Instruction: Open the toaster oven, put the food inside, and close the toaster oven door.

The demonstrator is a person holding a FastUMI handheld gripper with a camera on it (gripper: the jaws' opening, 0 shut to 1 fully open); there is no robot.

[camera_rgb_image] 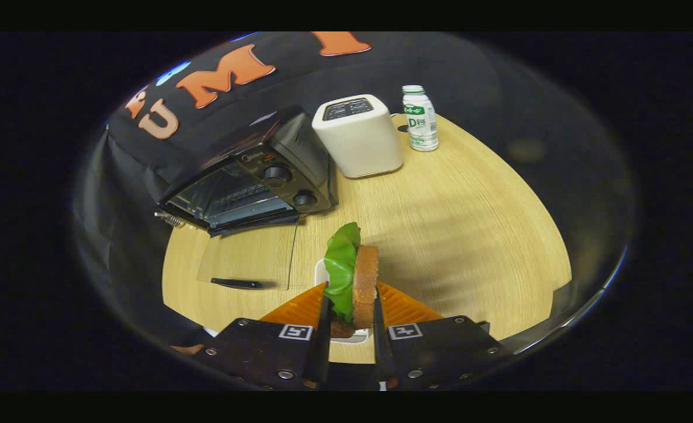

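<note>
My gripper (351, 299) is shut on a sandwich (355, 276), a brown bread slice with a green lettuce leaf on its left side, held upright between the two fingers. Under it a bit of a white plate (322, 271) peeks out. Beyond the fingers and to the left stands the black toaster oven (252, 176), with two knobs on its right side. Its glass door (249, 258) is swung down flat over the wooden table (470, 235), dark handle nearest me. The oven's inside with a wire rack is open to view.
A white pop-up toaster (359, 136) stands right of the oven at the back. A small white bottle with a green label (420, 118) stands further right. The round table's edge curves close on the right and front.
</note>
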